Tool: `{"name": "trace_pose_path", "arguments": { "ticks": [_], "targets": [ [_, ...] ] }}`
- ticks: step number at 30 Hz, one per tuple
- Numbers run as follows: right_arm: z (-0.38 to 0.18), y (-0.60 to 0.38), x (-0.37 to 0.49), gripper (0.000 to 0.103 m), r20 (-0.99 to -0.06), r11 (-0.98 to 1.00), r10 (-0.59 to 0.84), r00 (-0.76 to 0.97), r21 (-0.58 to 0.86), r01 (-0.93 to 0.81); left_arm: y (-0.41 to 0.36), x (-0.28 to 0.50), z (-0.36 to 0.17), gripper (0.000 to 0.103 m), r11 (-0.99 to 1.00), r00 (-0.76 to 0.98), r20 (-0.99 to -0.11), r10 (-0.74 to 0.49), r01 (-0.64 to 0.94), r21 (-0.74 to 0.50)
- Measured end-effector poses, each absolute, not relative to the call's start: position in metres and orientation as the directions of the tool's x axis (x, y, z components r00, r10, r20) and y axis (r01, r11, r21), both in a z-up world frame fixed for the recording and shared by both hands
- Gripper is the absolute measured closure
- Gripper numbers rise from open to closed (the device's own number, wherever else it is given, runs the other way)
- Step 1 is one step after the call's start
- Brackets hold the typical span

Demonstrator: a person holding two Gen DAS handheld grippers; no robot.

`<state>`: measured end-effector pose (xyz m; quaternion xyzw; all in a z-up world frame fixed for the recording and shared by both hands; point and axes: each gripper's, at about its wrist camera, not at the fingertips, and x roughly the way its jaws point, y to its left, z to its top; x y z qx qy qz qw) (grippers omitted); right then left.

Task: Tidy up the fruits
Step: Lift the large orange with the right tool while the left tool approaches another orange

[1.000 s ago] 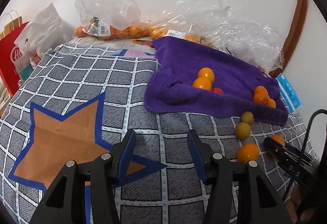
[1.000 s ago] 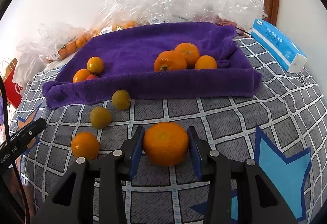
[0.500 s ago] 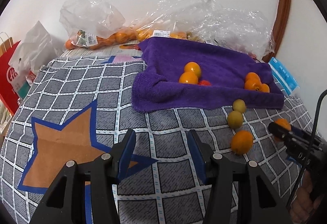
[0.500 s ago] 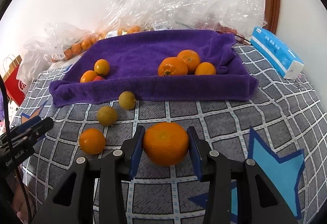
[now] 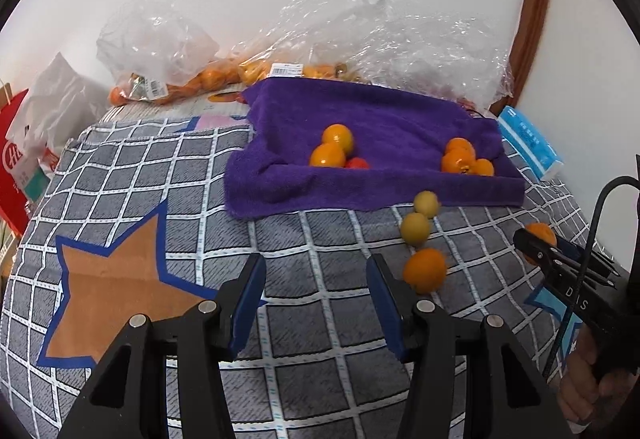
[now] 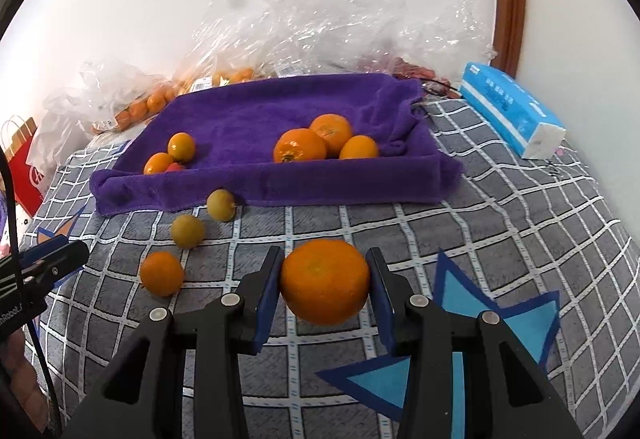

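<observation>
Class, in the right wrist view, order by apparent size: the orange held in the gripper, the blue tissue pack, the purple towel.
1. Purple towel
2. Blue tissue pack and held orange: similar; the orange's nearness to the camera makes ranking unsure.

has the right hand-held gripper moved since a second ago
Yes. The right hand-held gripper, shut on the orange, has backed away: the purple towel sits smaller and lower in its view.

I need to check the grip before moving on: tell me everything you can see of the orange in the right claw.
The orange is round, bright and finely dimpled, bigger than the loose fruits nearby. It sits between the right claw's blue pads, which press on both its sides, above the grey checked cover, in front of the purple towel.
</observation>
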<state>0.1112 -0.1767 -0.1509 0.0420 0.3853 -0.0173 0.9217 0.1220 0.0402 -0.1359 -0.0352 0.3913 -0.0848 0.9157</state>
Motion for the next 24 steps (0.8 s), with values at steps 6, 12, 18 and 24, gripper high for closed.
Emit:
{"name": "trace_pose_path", "arguments": {
  "ticks": [6,12,18,24],
  "targets": [
    [-0.145,-0.189,0.106,0.062,-0.699,0.995,-0.025,0.714,0.051,0.084,0.036,0.123,-0.137,0.050,0.971,0.657,-0.715,-0.237,0.140,-0.194],
    [-0.146,-0.198,0.103,0.062,-0.703,0.993,-0.038,0.711,0.050,0.103,0.034,0.121,-0.142,0.045,0.957,0.634,-0.718,-0.288,0.161,-0.241],
    [-0.149,-0.204,0.099,0.062,-0.704,0.992,-0.041,0.709,0.057,0.113,0.027,0.116,-0.144,0.042,0.943,0.622,-0.709,-0.331,0.202,-0.264],
    [-0.154,-0.211,0.096,0.062,-0.705,0.991,-0.043,0.708,0.057,0.117,-0.002,0.122,-0.142,0.041,0.934,0.597,-0.720,-0.354,0.260,-0.244]
  ]
}}
